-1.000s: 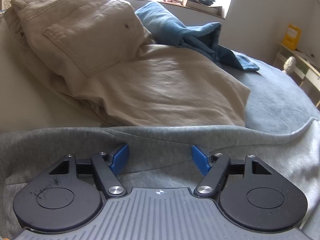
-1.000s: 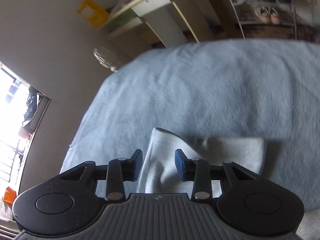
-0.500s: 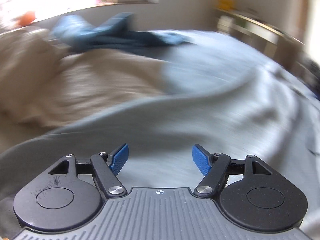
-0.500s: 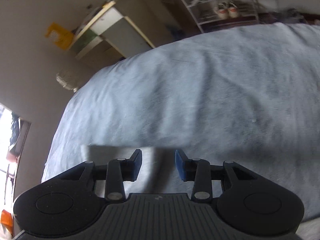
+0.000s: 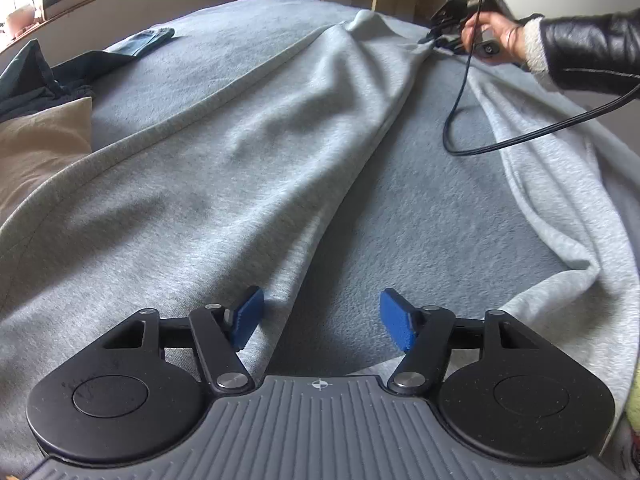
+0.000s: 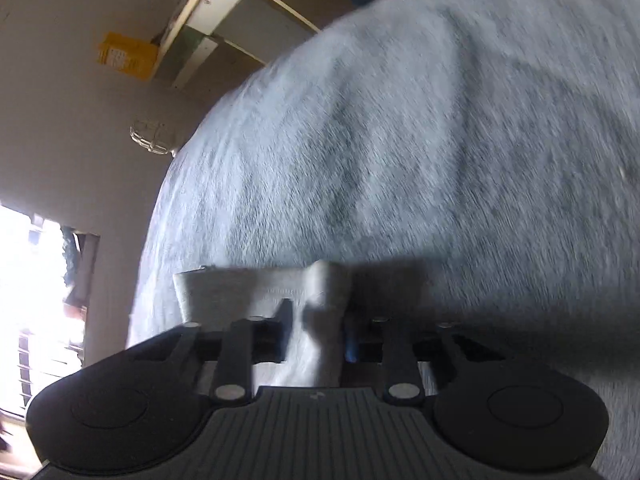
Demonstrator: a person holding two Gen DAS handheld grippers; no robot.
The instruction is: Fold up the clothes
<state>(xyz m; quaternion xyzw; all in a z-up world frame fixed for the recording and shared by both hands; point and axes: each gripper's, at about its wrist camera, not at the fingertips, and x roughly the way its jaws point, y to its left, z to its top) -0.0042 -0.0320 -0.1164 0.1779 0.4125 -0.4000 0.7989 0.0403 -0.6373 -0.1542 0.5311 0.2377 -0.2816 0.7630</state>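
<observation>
The right wrist view is smeared by motion: the blue-grey bed cover point(image 6: 400, 140) shows only as streaks, and the right tongs point(image 6: 316, 332) are dim, their pads largely hidden by the bunched light grey garment point(image 6: 256, 296) between them. In the left wrist view the beige trousers point(image 5: 36, 148) and dark blue clothes point(image 5: 24, 84) are cut by the left edge. The black sleeve point(image 5: 592, 52) runs off the right edge.

No text, brand or number could be read anywhere. The yellow box point(image 6: 125, 55) on the shelf bore dark print, but it was too blurred to make out.
</observation>
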